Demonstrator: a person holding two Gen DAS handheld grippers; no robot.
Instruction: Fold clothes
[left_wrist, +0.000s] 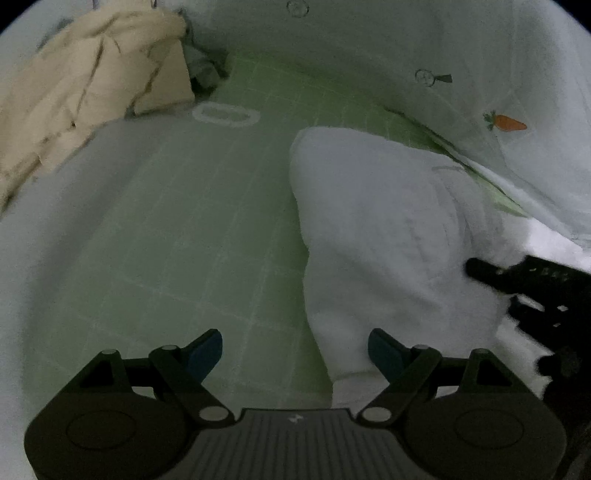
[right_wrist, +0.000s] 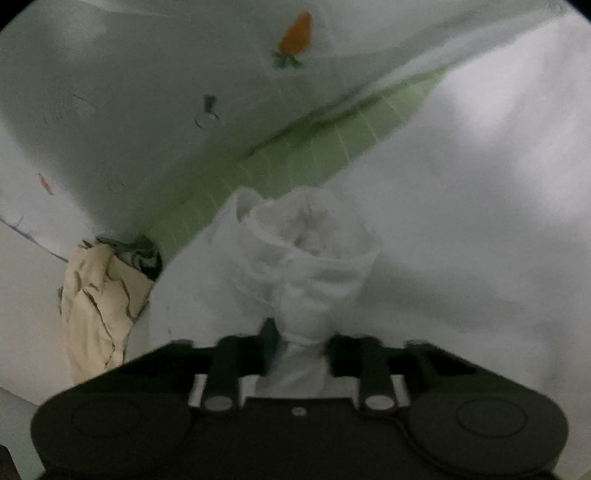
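A green mat (left_wrist: 207, 221) with a pale grid of lines carries everything; it seems to lie on a white surface (left_wrist: 22, 280) showing past its left edge. A white garment (left_wrist: 373, 236) lies on the right part of the mat, bunched and folded. At the far left corner sits a crumpled cream cloth (left_wrist: 81, 92), with a darker grey-green cloth (left_wrist: 203, 62) touching it behind. A white oval mark (left_wrist: 225, 114) is printed on the mat just beside the cream cloth. Along the far edge rises a white sheet (left_wrist: 369, 48) with a small carrot print (left_wrist: 506, 122).
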